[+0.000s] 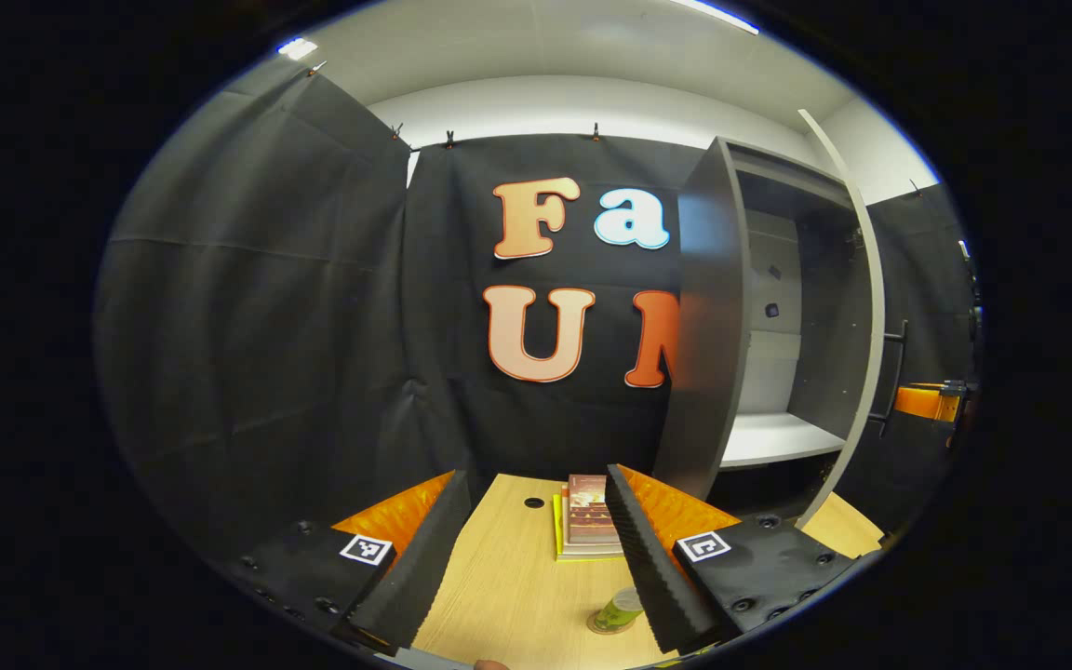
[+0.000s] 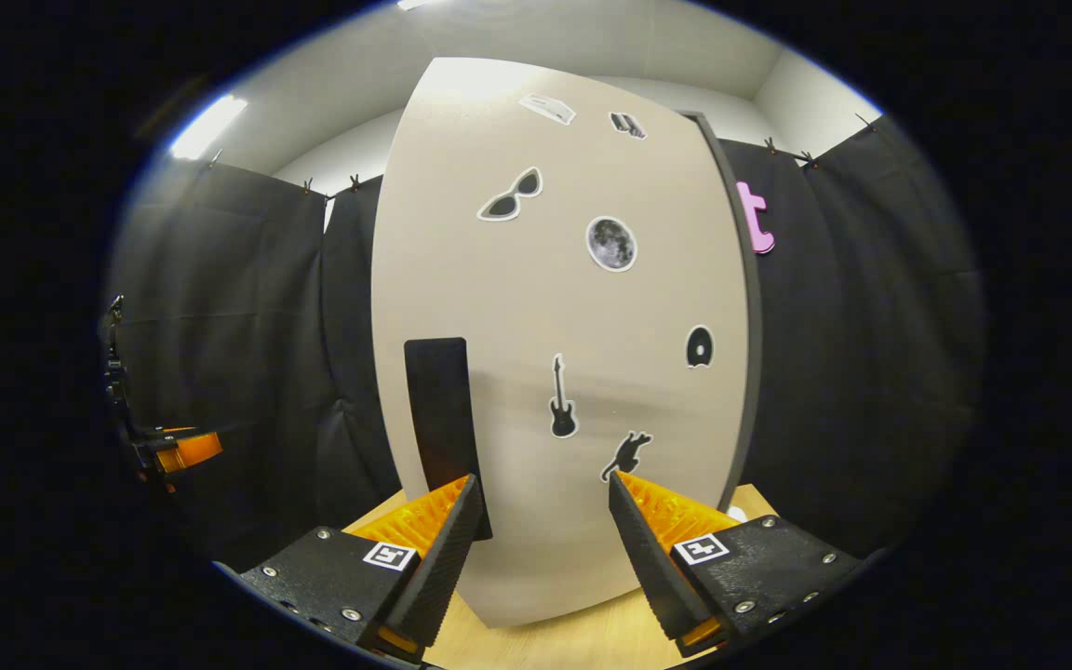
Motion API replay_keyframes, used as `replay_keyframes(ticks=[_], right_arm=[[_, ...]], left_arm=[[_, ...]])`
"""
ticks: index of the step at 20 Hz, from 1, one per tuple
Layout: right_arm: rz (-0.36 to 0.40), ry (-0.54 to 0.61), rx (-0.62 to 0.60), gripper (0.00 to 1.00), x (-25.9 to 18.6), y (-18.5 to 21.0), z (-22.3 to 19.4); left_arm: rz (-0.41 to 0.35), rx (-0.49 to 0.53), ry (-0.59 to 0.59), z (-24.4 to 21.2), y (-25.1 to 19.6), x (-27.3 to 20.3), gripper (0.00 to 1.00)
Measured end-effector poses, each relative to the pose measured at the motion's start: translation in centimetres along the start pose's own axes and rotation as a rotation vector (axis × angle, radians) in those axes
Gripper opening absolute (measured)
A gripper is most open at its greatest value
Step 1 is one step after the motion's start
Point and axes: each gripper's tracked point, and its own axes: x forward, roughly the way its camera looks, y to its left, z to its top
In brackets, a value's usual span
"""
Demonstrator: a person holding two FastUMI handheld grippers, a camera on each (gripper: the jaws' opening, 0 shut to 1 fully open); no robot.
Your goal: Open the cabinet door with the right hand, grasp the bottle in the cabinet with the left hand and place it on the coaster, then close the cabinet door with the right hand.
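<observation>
Two steps are judged done: the door [image 2: 564,354] is open and the bottle [image 1: 618,610] is seen on the table [image 1: 508,577]. Both grippers [image 1: 536,549] [image 2: 541,549] are spread, empty; closing remains.

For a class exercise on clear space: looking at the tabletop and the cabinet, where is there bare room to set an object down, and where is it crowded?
Free: the bare table left of the books, back to its cable hole, and the cabinet's white shelf. Crowded: the strip right of the books, where the bottle stands by a finger of the left hand-held gripper, below the open door.
</observation>
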Motion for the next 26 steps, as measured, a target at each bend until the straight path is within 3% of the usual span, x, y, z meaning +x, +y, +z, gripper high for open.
replay_keyframes(ticks=[7, 12, 17, 26], right_arm=[[-0.023, -0.003, -0.033, 0.86, 2.5, 1.0, 0.3], [-0.048, -0.006, -0.035, 0.86, 3.1, 1.3, 0.4], [-0.063, -0.005, -0.042, 0.86, 3.7, 1.5, 0.5], [-0.068, 0.011, -0.079, 0.86, 5.4, 2.6, 0.7]], left_arm=[[0.027, -0.009, 0.008, 0.7, 3.1, 2.3, 0.96], [0.044, 0.064, -0.02, 2.6, 3.7, 3.4, 0.96], [0.028, 0.095, -0.044, 4.9, 3.3, 4.0, 0.94], [-0.018, 0.04, -0.062, 9.0, 2.4, 5.2, 0.94]])
